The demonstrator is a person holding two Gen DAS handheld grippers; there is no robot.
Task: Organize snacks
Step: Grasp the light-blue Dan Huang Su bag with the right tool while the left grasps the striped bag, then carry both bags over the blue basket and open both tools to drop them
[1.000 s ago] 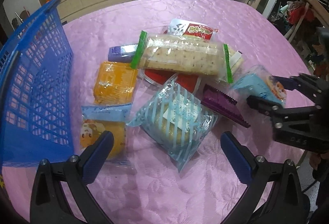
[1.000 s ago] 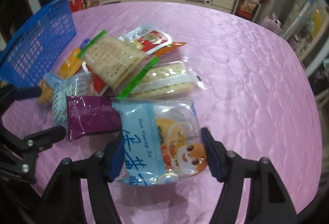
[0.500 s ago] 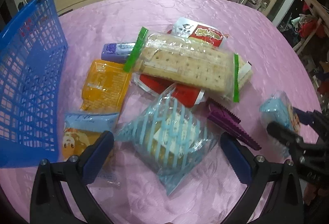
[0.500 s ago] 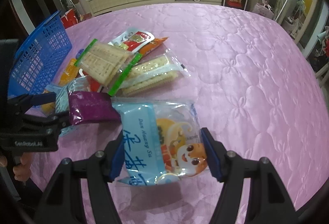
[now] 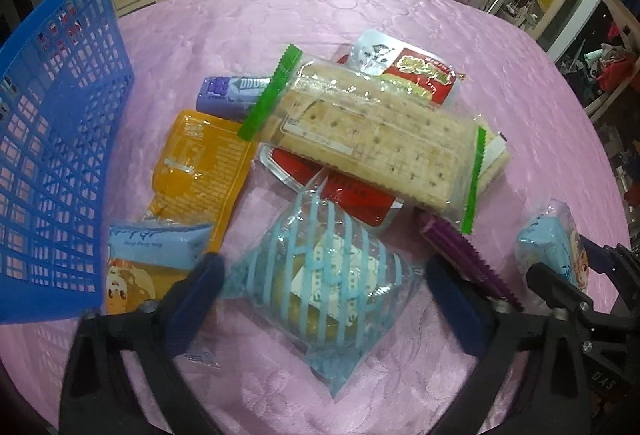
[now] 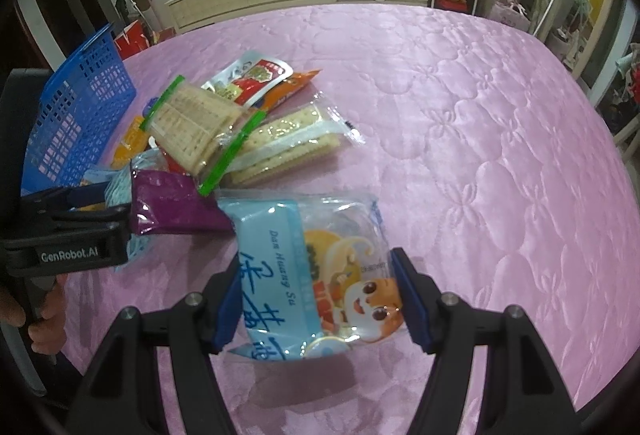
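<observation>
Right hand-held gripper [image 6: 318,305]: I have it closed on the blue cartoon-tiger snack bag [image 6: 316,267], a pad against each side. The crinkly film could slide out if I swing it fast toward the basket.

Grip point: the pads sit on the near part of the bag, so its far end hangs free and may brush the purple packet [image 6: 176,205] just to its left and drag that along.

Left hand-held gripper [image 5: 324,305]: wide open and holding nothing, its fingers either side of the blue-striped pastry bag [image 5: 324,287], which lies flat on the pink worktop [image 6: 480,115]. If I close here I may pinch only loose film at the corners, or crush the soft cake inside.

Second tiger bag [image 5: 152,259]: just beside my left finger, partly over the orange packet [image 5: 200,163]. A careless close could catch its edge too.

Clearance: my two tools are near each other at the near edge of the pile; crossing paths to the basket risks a knock.

Cracker pack with green ends [image 5: 368,139]: lies on top of the red packets and the other cracker pack [image 6: 284,147]. Pulling anything from under it could tip the heap and break crackers.

Blue basket [image 5: 52,155]: at the far left, standing tilted. I cannot see anything inside it, and a dropped bag could hit its rim and slide off.
</observation>
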